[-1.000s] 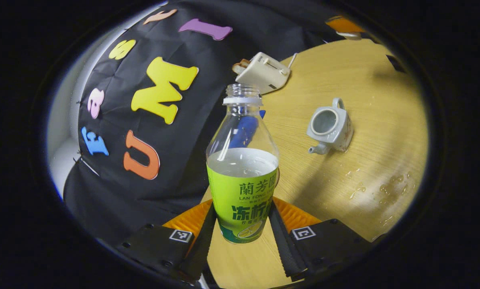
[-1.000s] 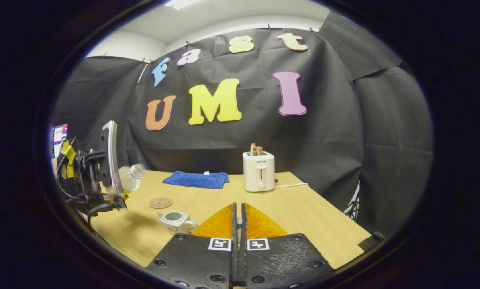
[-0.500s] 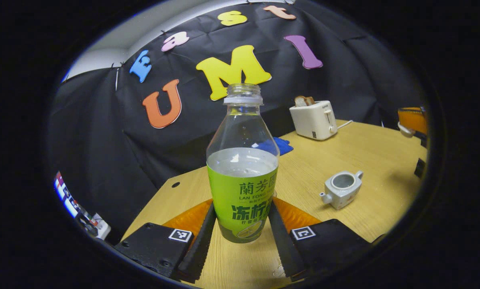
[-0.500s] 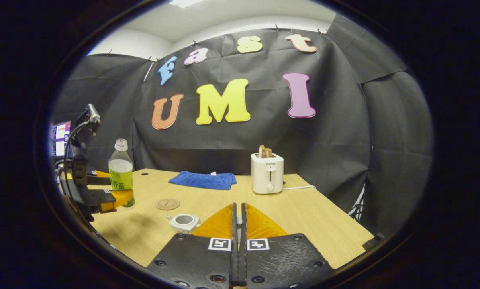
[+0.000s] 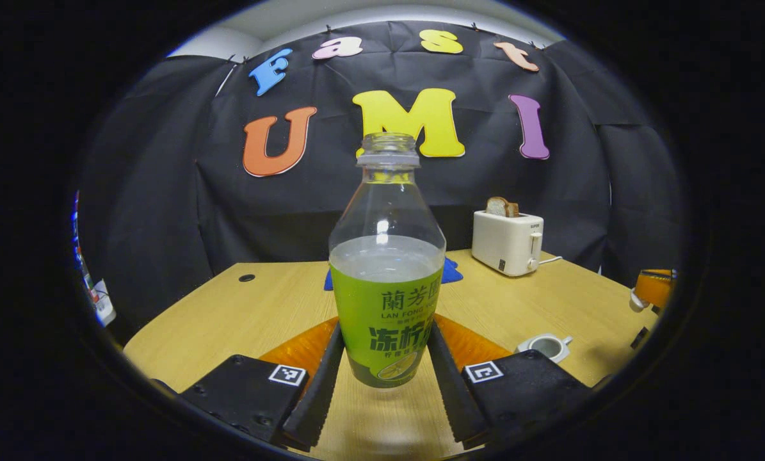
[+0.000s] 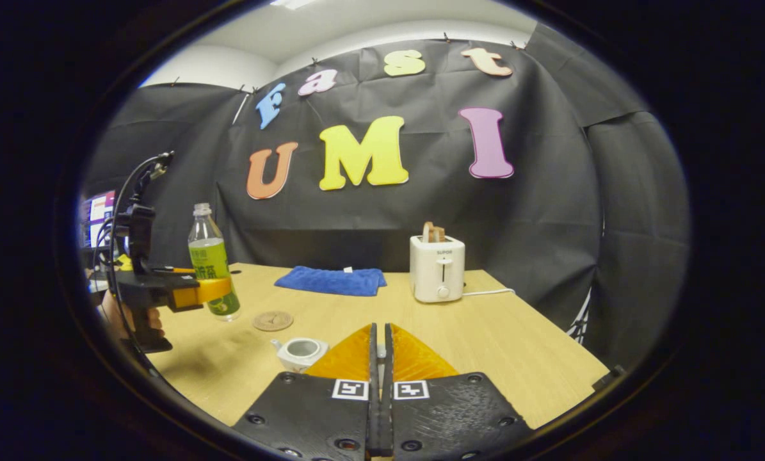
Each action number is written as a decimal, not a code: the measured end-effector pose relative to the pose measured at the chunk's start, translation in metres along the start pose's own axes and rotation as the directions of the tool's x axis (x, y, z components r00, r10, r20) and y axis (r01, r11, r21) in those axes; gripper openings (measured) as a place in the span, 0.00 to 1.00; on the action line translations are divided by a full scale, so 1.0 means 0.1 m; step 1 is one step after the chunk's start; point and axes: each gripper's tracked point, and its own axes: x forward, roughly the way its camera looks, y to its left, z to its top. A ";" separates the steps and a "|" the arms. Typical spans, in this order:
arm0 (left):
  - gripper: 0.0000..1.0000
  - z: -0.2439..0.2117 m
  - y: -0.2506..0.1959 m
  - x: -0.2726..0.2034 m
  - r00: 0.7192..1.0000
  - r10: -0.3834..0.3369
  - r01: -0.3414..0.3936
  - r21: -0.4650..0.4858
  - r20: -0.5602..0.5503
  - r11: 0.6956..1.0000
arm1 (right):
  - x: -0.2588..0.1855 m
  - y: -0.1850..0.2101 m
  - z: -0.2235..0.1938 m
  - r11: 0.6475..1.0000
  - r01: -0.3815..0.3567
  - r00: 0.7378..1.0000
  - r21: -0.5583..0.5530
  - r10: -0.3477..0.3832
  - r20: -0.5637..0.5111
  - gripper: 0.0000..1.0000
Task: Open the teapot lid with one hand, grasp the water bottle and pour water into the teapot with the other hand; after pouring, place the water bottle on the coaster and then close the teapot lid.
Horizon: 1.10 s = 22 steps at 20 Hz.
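Note:
My left gripper [image 5: 385, 333] is shut on the green-labelled water bottle [image 5: 387, 282], which stands upright, uncapped and about half full. In the right gripper view the bottle [image 6: 212, 262] hangs low over the table just left of the round coaster [image 6: 273, 320], held by the left gripper [image 6: 219, 291] and a hand [image 6: 132, 317]. The white teapot [image 6: 302, 351] sits lidless in front of my right gripper [image 6: 379, 330], whose fingers are closed on a small piece of the lid [image 6: 377, 351]. The left gripper view shows the teapot [image 5: 545, 346] at lower right and the right gripper [image 5: 654, 288] beyond it.
A white toaster [image 6: 438, 267] with bread stands at the back of the wooden table [image 6: 497, 346], its cord trailing right. A folded blue cloth [image 6: 331, 280] lies left of it near the back wall. The table's right edge drops off beside the black cloth.
The bottle has swung from tilted over the teapot back to upright and has come down beside the coaster. The right gripper has stayed closed and hardly moved.

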 end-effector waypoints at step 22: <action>0.79 -0.38 -0.07 1.03 0.992 -0.090 0.086 -0.046 -0.093 0.995 | 0.39 -0.04 -0.35 1.000 0.015 0.997 -0.016 -0.017 -0.080 0.00</action>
